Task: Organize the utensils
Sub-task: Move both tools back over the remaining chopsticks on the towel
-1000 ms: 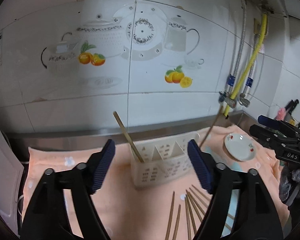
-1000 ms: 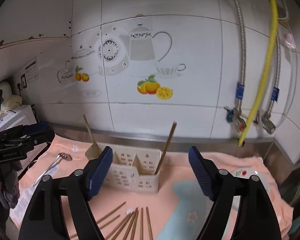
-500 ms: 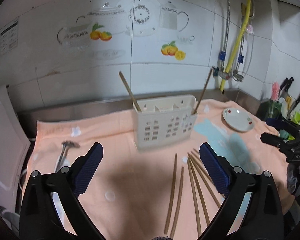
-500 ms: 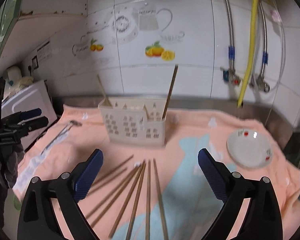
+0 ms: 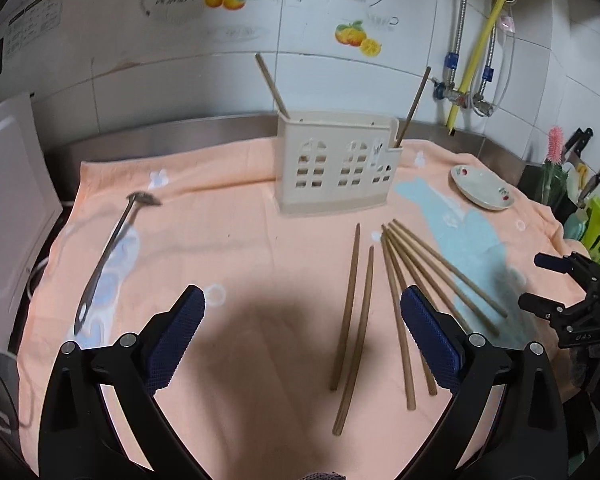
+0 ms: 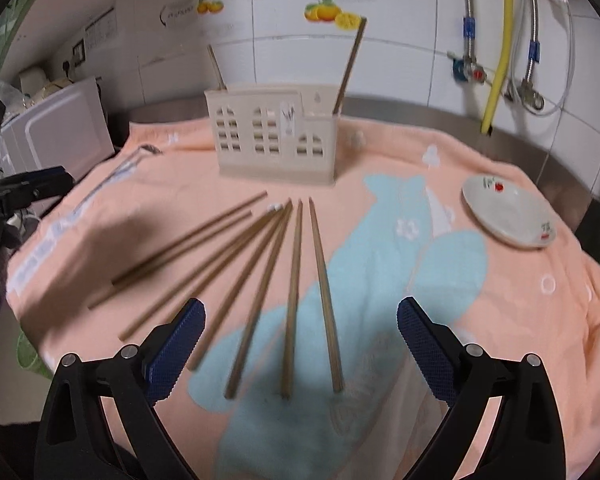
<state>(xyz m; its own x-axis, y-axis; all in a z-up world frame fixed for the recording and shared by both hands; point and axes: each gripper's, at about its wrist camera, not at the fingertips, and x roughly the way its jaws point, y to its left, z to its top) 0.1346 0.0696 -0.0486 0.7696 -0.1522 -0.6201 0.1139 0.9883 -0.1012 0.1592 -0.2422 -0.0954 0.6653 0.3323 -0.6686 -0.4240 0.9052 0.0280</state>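
A cream utensil holder (image 5: 336, 168) (image 6: 274, 136) stands at the back of the peach towel, with one chopstick (image 5: 414, 106) (image 6: 350, 66) in its right end and a wooden handle (image 5: 271, 85) in its left. Several loose wooden chopsticks (image 5: 396, 288) (image 6: 260, 264) lie fanned out on the towel in front of it. A metal slotted spoon (image 5: 108, 252) (image 6: 112, 176) lies at the left. My left gripper (image 5: 302, 328) is open and empty above the towel's near part. My right gripper (image 6: 300, 332) is open and empty above the chopsticks' near ends.
A small white dish (image 5: 482, 188) (image 6: 508, 212) sits on the towel at the right. A white appliance (image 5: 8, 200) (image 6: 56, 128) stands at the left. Pipes and a yellow hose (image 6: 500, 40) run down the tiled wall. Knives (image 5: 596, 172) stand at the far right.
Both grippers have pulled back and risen away from the holder and tilted down, so the loose chopsticks now fill the view. Both stay open.
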